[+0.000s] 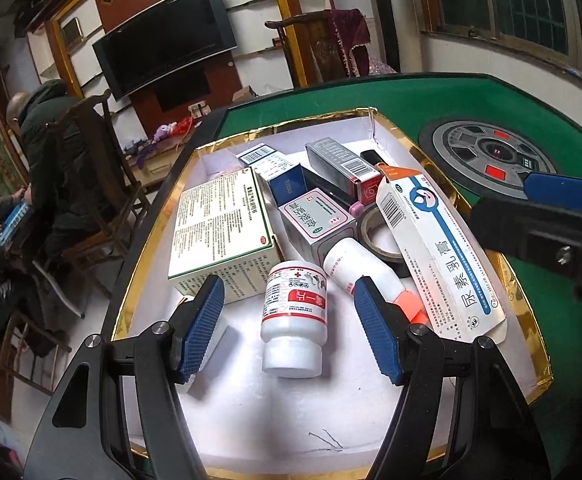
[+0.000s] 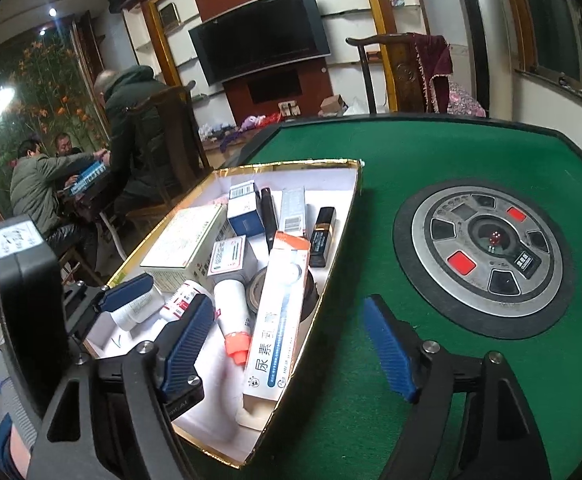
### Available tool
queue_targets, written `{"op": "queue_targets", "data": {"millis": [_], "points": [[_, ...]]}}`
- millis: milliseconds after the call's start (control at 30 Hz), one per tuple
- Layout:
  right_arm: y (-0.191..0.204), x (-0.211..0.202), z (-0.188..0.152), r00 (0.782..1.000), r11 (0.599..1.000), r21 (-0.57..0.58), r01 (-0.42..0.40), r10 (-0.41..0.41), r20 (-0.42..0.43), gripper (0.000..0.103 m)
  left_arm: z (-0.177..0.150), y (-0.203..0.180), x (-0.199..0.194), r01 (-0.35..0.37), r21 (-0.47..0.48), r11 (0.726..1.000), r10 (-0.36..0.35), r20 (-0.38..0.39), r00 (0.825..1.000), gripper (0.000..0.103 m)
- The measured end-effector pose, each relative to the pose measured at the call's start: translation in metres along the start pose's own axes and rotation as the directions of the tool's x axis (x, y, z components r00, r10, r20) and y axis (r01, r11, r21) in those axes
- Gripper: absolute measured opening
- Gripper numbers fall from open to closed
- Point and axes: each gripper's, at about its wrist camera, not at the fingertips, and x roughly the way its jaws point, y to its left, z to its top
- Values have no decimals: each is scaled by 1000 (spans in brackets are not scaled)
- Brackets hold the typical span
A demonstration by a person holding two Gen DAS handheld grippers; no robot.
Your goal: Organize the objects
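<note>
Just ahead of the spread left gripper (image 1: 289, 330), the white pill bottle (image 1: 294, 316) lies in the gold-rimmed tray (image 1: 529, 284), so I'd straddle its label squarely before squeezing; the right gripper (image 2: 289, 346) hangs open alongside.

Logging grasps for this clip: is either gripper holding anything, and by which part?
Nothing is held. The left gripper is open around the white pill bottle; the right gripper is open.
</note>
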Motion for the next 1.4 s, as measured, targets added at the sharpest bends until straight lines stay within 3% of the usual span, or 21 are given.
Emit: {"op": "queue_targets", "data": {"millis": [300,467,667,867,967,1067,1100,1233,1400], "points": [[8,-13,-3,999,999,-52,-5,7,44,78,-4,9,-24,1,-81,997,5,73,997,68],[2,-22,-4,997,999,-40,-5,7,74,78,-6,12,-36,-51,-130,990,62,80,995,68],[-2,-29,-11,997,999,-35,3,-1,83,78,-12,13,-62,-31,-167,985,55,143,988,69],[-7,-41,-20,994,999,-34,20,-16,109,78,-14,14,-68,-164,-213,963,181,63,981,69],[-10,-44,-24,994,999,-27,25,-22,111,78,-19,12,-69,-148,-216,965,164,58,985,69],[-13,-47,-28,993,999,-21,27,-25,116,78,-20,9,-76,-179,-219,959,201,81,976,69],[-14,-49,-29,993,999,-20,28,-25,119,78,-20,8,-78,-177,-212,961,200,90,976,69],[-15,-54,-33,990,999,-19,32,-29,135,78,-20,11,-92,-58,-224,973,94,153,984,69],[-15,-56,-35,989,999,-22,32,-28,143,78,-17,17,-101,-71,-227,971,117,193,974,69]]}}
